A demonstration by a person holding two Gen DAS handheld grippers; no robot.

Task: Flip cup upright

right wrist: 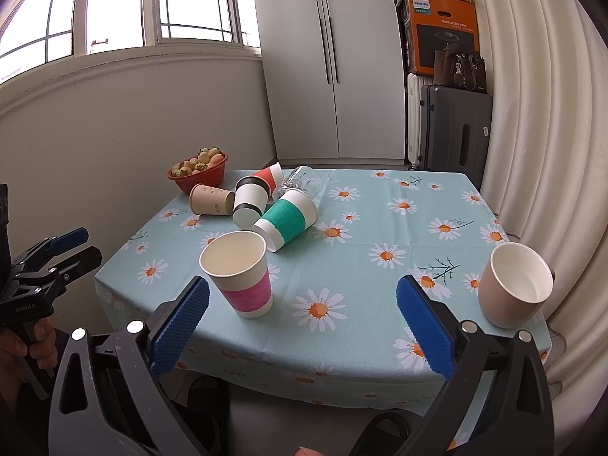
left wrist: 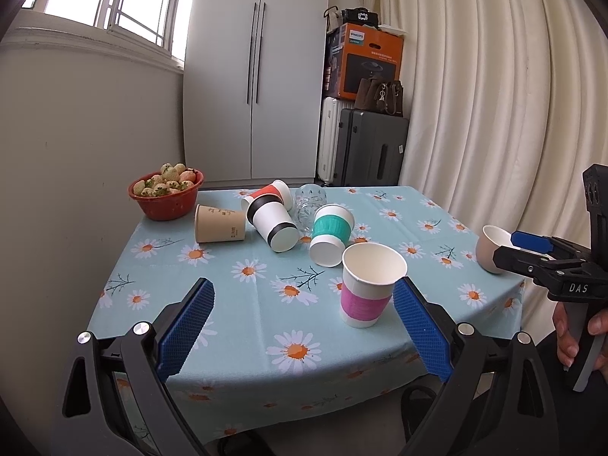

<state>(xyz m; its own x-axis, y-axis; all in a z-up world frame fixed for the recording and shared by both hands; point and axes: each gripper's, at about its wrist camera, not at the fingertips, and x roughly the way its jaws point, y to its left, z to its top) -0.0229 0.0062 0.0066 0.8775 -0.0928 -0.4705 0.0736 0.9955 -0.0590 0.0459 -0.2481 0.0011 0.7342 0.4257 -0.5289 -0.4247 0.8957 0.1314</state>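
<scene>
Left claw [left wrist: 304, 315]: released, pads wide, nothing held; pink cup [left wrist: 368, 285] upright just inside its right pad, at 1 o'clock
Right claw [right wrist: 302, 315]: released, empty; beige mug [right wrist: 513, 285] upright at 2 o'clock
Fallen cups, table [left wrist: 235, 304] far side, 12 o'clock: teal cup [left wrist: 330, 233], black-banded cup [left wrist: 271, 222], red cup [left wrist: 271, 190], kraft cup [left wrist: 218, 224], glass [left wrist: 309, 201]
Handling, judged: paper cups light, crushable; take mid-sleeve, gently. Glass slippery, fragile
Writing: "PHILIPS" on orange box [right wrist: 440, 34]; "DAS" on right tool; kraft cup print illegible
</scene>
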